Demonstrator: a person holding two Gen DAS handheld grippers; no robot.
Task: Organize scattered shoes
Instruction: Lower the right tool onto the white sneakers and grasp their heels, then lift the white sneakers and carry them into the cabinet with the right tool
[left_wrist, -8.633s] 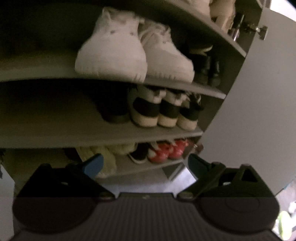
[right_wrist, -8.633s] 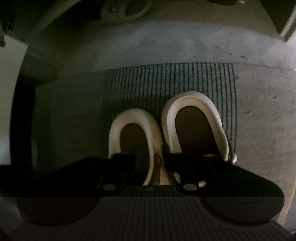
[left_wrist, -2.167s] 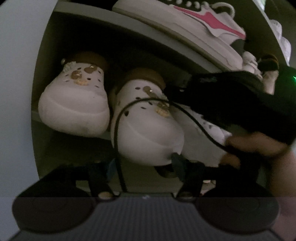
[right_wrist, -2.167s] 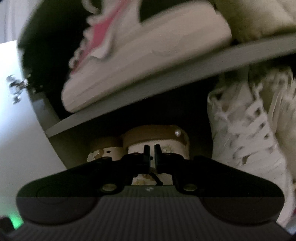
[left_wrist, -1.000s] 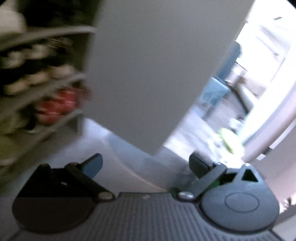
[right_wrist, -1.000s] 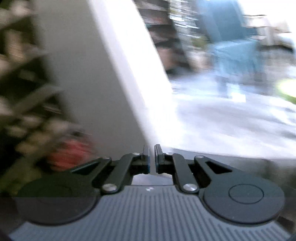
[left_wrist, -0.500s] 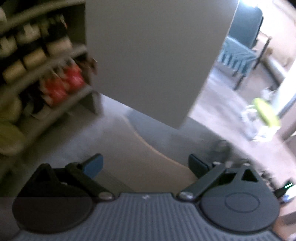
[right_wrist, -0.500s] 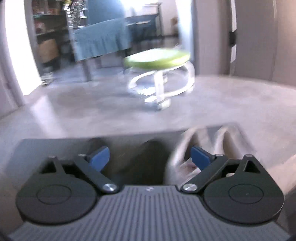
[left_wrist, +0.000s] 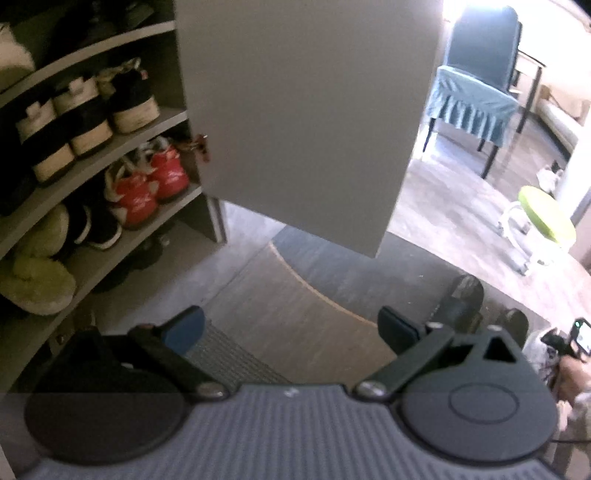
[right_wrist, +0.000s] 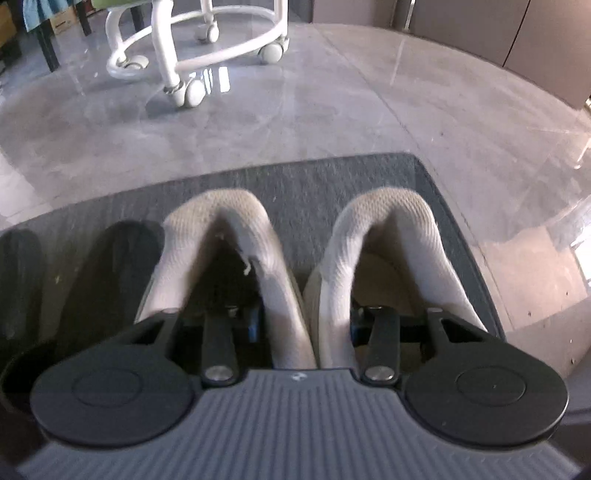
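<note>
Closing now, right gripper (right_wrist: 303, 328) down over pair of white knit shoes (right_wrist: 218, 258) on dark mat (right_wrist: 295, 177), one finger dipped inside each shoe, adjoining inner walls between them, not yet visibly pinched. Gone from a second ago: blurred cabinet door and clenched jaws. Means a fresh pickup under way, likely both shoes together. Left of them, dark shoes (right_wrist: 110, 266) waiting. Elsewhere, left gripper (left_wrist: 291, 328) spread wide, empty, near shoe cabinet (left_wrist: 110, 177) with its door (left_wrist: 303, 110) open.

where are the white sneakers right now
In the right wrist view, the white sneakers sit side by side on the dark mat, beside black shoes.
</note>
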